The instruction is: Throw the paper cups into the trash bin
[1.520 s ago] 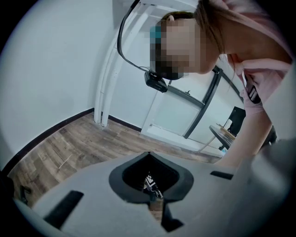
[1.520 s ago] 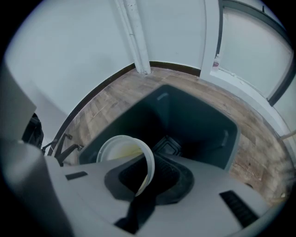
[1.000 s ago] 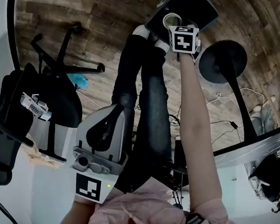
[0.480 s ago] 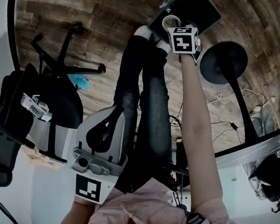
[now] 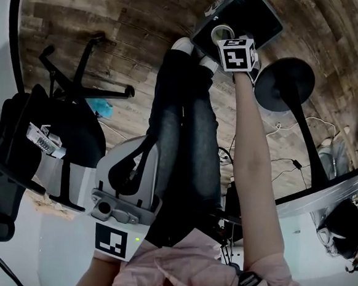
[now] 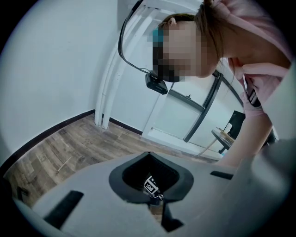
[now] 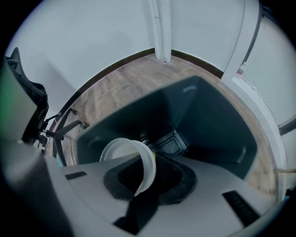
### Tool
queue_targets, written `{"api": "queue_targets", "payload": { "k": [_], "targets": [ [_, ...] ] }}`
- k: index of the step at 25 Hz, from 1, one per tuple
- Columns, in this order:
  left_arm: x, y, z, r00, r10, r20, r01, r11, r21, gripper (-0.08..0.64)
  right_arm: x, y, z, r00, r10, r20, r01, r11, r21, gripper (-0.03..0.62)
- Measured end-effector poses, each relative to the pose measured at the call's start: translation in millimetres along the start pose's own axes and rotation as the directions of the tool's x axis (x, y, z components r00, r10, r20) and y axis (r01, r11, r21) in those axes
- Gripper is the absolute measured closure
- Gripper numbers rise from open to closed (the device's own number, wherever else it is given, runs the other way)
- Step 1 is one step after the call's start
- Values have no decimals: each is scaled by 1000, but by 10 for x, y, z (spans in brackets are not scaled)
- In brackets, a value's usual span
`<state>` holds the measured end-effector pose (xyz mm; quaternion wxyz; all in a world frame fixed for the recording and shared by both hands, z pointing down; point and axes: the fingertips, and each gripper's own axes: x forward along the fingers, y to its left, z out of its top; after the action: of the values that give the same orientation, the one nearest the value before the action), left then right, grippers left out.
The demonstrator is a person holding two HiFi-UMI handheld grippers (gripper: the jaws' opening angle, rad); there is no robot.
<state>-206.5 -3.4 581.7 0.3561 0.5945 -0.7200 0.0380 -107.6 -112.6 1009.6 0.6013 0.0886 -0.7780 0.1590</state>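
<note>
In the head view a white paper cup [image 5: 222,33] hangs over the open dark trash bin [image 5: 254,12] on the wooden floor. My right gripper [image 5: 227,41] is shut on the cup, at the end of an outstretched arm. In the right gripper view the cup [image 7: 132,159] is pinched by its rim between the jaws of my right gripper [image 7: 141,190]. Its mouth faces left, and the bin's [image 7: 208,125] dark inside lies just beyond. My left gripper [image 5: 148,142] stays close to the person's body, shut and holding nothing. The left gripper view shows the left gripper [image 6: 155,203] pointing across the floor.
A black office chair [image 5: 50,129] stands at the left, with its star base [image 5: 80,70] farther out. A round black stand base [image 5: 284,80] sits right of the bin. The person's legs [image 5: 187,121] reach toward the bin. Cables [image 5: 288,163] and a blue scrap [image 5: 100,105] lie on the floor.
The head view has shifted a little. My right gripper still holds the cup over the bin, and the left gripper has barely moved.
</note>
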Motion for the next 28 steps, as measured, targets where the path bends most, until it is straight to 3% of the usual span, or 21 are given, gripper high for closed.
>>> {"api": "queue_targets", "payload": {
  "k": [22, 28],
  "targets": [
    [332, 399, -299, 997, 28, 72, -30, 999, 24, 545, 664, -98, 78, 998, 5, -56, -9, 998, -66, 541],
    [353, 421, -324, 995, 41, 86, -44, 998, 35, 545, 732, -69, 35, 997, 20, -73, -24, 998, -60, 480]
  ]
}}
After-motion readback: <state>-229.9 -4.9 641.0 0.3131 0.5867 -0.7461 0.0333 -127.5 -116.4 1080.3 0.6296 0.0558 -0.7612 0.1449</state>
